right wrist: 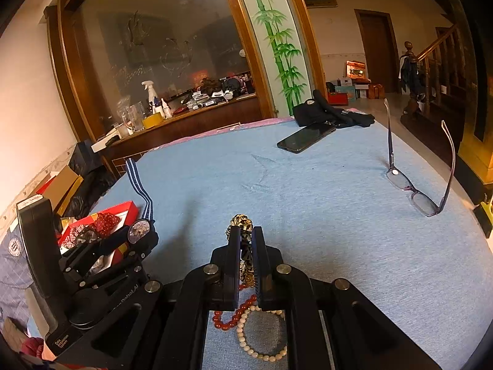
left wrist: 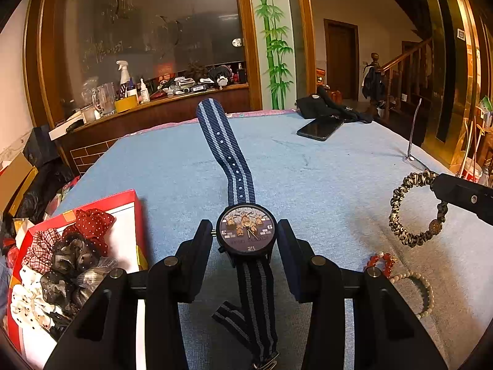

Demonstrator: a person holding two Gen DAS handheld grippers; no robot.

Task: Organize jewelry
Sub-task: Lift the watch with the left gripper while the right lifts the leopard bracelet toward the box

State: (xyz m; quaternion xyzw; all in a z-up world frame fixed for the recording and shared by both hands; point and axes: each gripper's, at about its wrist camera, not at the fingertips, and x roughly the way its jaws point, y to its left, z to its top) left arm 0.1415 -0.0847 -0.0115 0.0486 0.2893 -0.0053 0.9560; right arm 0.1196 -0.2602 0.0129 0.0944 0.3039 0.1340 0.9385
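Scrunchies fill the red box (left wrist: 129, 206) at my left gripper's nine o'clock, so that is where I judge things are bound. My left gripper (left wrist: 245, 234) has its fingers parted a little wider than the watch (left wrist: 245, 231): the case sits squarely between the pads, the left one just at the crown and a sliver of gap on the right, so I call it open, not clamped. The watch's long axis runs twelve to six, its striped strap rising away toward twelve o'clock and trailing back under the gripper, crosswise to the fingers' closing line, which is what I want for a pinch on the case. Whether the watch rests on the blue cloth (left wrist: 308, 169) or hangs I cannot tell.

At three o'clock, my right gripper (right wrist: 246, 246) is pinched nearly closed on the leopard-print scrunchie (right wrist: 242, 225), lifted clear of the cloth. Beneath it lie the red bead bracelet (right wrist: 234, 320) and the cream bead bracelet (right wrist: 262, 351), touching, nearer my right hand than my left.
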